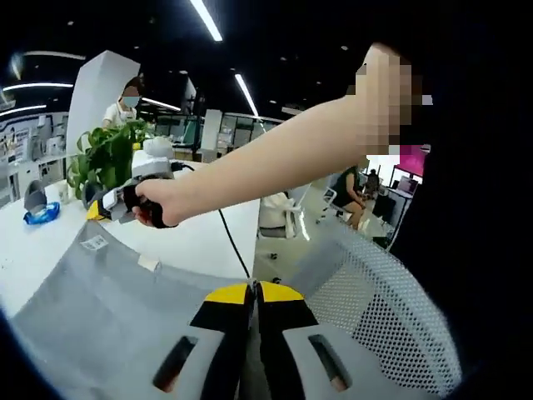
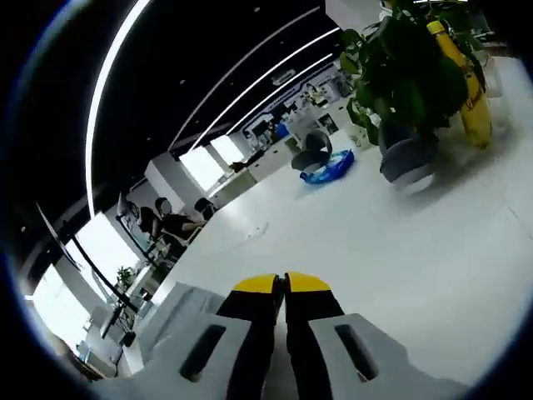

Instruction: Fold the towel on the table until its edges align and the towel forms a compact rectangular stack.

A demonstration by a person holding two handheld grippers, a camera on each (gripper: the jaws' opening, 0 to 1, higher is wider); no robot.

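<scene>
the grey towel (image 1: 100, 308) hangs up off the white table (image 1: 200, 242), pinched in both shut claws: left gripper (image 1: 253, 289), right gripper (image 2: 281, 281). it looks soft and light (floppy too), so hold the corners.

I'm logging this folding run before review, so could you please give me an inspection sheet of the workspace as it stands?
Surface: white table, mostly bare.
Job's things: grey towel, raised off the table, with sewn labels near one edge.
Clutter: potted plant, yellow bottle, blue item.
Grippers: left gripper jaws together on the towel; right gripper jaws together, with towel beside them; a hand holds it.
Cables: black cable hanging from the right gripper.
Surroundings: open office with ceiling strip lights, mesh chair, seated people at desks.
</scene>
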